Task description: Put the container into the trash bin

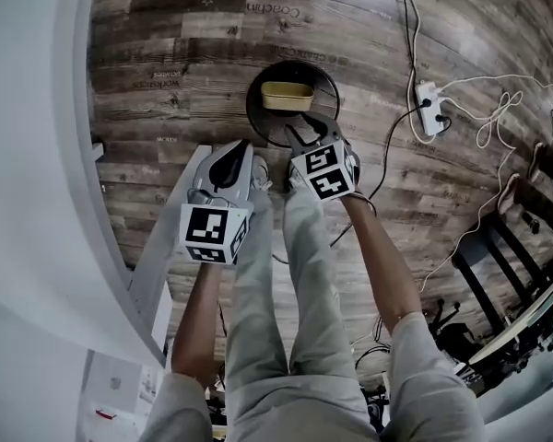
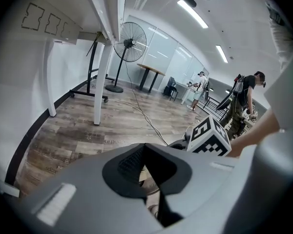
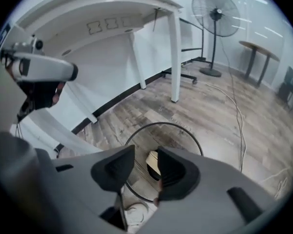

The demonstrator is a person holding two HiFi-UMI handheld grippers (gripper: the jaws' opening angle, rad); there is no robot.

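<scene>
while the person is standing over it, the wood-plank floor (image 1: 212, 63) is filling most of the head view, and a white table (image 1: 37, 155) is curving down the left edge. the round black trash bin (image 1: 263, 122) is sitting upright on the floor just ahead of the person's legs, mouth open to the camera.

the left gripper (image 2: 144, 147) is hovering to the left of the bin, apart from it; its jaws are meeting at the tips and pinching nothing. the right gripper (image 3: 145, 160) is hanging over the near rim of the bin and pointing steeply down. its jaws are standing apart and gripping nothing, and the bin's ring and a pale corner of the container are showing through the gap.

the yellow container (image 1: 288, 95) is lying inside the bin, toward the side away from the person, open face up, with neither gripper touching it. judging from that, the task is looking finished.

handling note (judgement only): the container is looking like a shallow rectangular tub of thin plastic, so it is probably weighing little, flexing at the walls and behaving stiffer along the rim. its smooth surface is likely making it slippery under hard pads; it is not looking fragile. if a re-grip is needed, one long wall is offering the best hold: one jaw inside, one outside, just under the rim near the middle, so the tub is not tipping.
</scene>
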